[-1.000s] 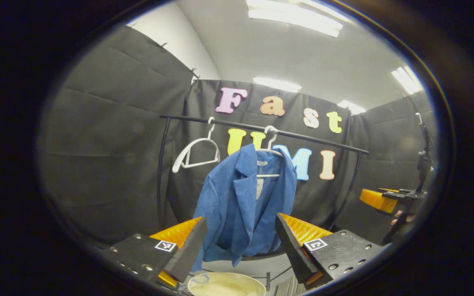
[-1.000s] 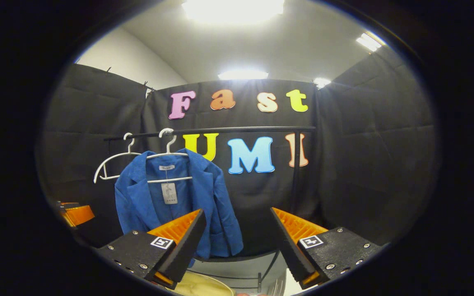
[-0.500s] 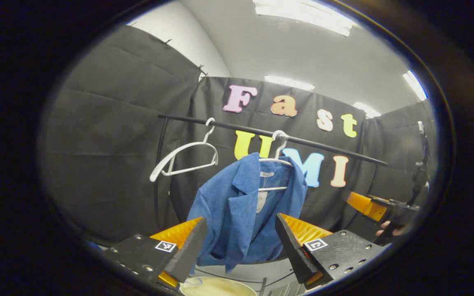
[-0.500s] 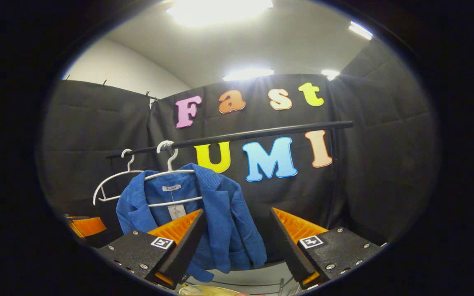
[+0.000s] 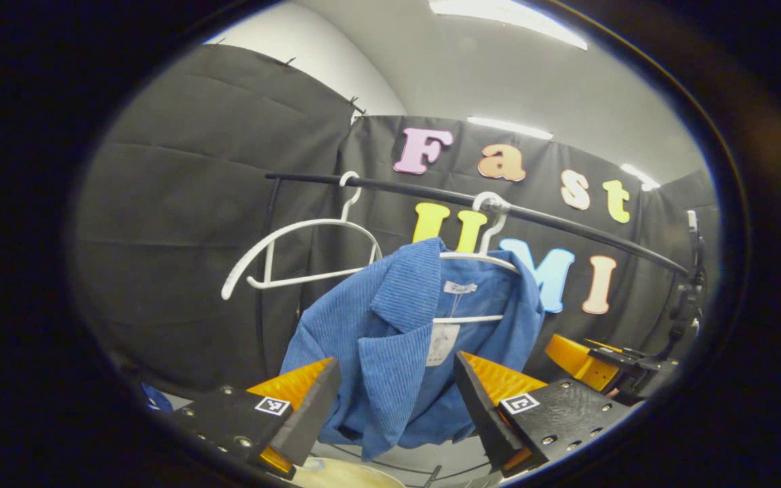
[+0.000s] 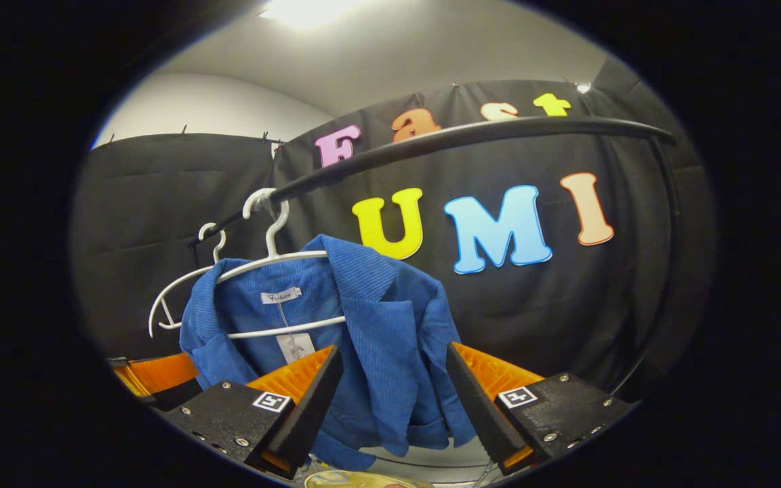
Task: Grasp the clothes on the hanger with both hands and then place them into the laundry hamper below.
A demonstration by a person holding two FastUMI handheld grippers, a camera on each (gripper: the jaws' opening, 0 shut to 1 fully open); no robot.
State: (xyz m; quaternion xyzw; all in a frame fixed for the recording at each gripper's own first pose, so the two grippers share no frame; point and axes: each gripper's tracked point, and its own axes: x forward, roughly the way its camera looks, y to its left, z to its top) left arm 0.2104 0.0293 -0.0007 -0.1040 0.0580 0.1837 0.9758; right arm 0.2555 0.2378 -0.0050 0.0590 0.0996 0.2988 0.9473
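Note:
A blue corduroy jacket hangs on a white hanger from a black rail. My left gripper is open, and the jacket's left lapel hangs just beyond the gap between its fingers. In the right gripper view the same jacket hangs on its hanger, and my right gripper is open in front of its right lapel and sleeve. The rim of a pale hamper peeks in below; the hamper also shows under the right gripper. The other gripper appears at the right edge of the left gripper view.
An empty white hanger hangs on the rail to the left of the jacket. The rail's black upright stands at the left, and a curved leg drops at the right. A dark stand rises at the far right.
Both grippers have moved up and closer to the jacket, which now looms larger between their fingers. The hamper has slid almost out of sight below. Both grippers stay open.

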